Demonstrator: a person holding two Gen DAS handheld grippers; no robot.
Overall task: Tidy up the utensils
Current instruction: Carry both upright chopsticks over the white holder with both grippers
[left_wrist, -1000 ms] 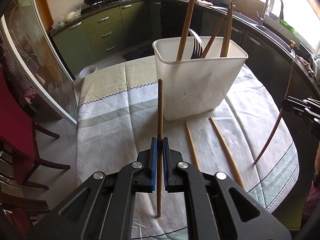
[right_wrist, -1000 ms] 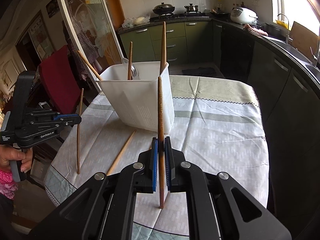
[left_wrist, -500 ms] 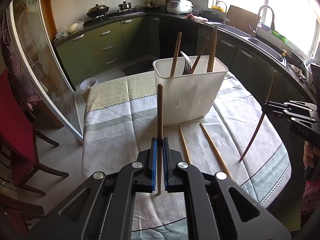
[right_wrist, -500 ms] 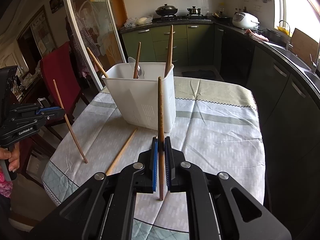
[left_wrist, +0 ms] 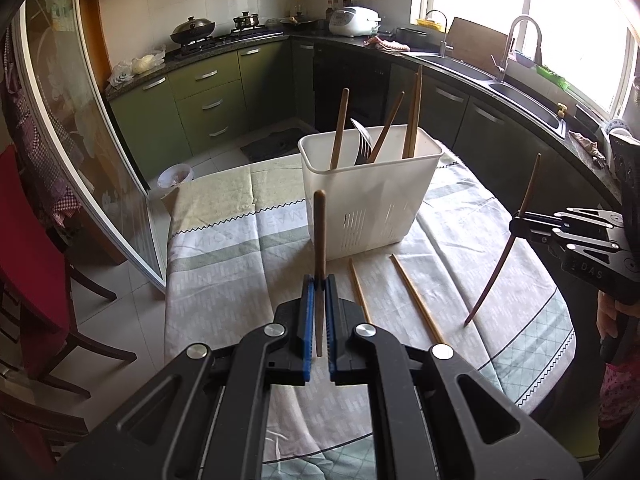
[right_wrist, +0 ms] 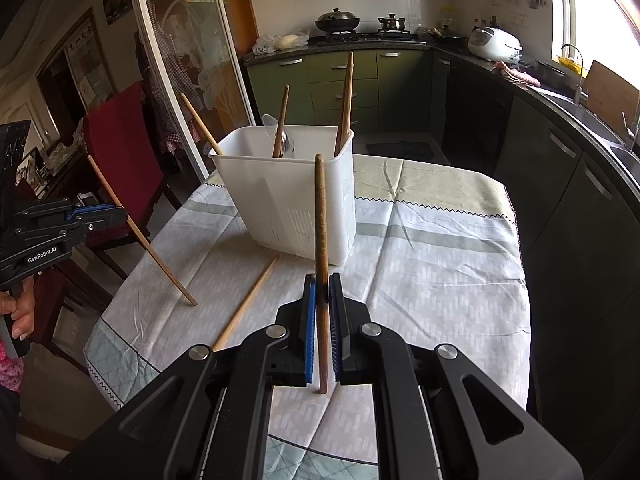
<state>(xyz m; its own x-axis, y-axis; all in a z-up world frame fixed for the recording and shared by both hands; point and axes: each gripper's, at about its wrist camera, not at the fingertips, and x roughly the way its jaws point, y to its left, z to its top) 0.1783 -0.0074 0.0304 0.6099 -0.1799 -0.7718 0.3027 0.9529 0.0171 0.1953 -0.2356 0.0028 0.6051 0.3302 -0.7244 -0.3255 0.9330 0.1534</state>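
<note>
My left gripper (left_wrist: 319, 280) is shut on a brown chopstick (left_wrist: 319, 224) that stands nearly upright, above the table in front of the white utensil holder (left_wrist: 372, 204). The holder contains several chopsticks and a fork (left_wrist: 362, 144). Two loose chopsticks (left_wrist: 416, 300) lie on the cloth just in front of the holder. My right gripper (right_wrist: 321, 280) is shut on a darker chopstick (right_wrist: 320, 216), also upright, near the holder (right_wrist: 288, 204). Each gripper shows in the other's view: the right gripper (left_wrist: 518, 224) at the table's right side, the left gripper (right_wrist: 120, 214) at its left side.
A light patterned cloth (left_wrist: 224, 280) covers the round table. A red-draped chair (right_wrist: 116, 140) and a glass sliding door (left_wrist: 80, 140) stand at the left. Green kitchen cabinets (left_wrist: 208, 100) and a sink counter (left_wrist: 480, 76) run behind and to the right. A hand (right_wrist: 20, 312) holds the left gripper's handle.
My left gripper has risen and drawn back from the holder, and its chopstick now leans instead of standing straight. The right gripper has stayed about where it was.
</note>
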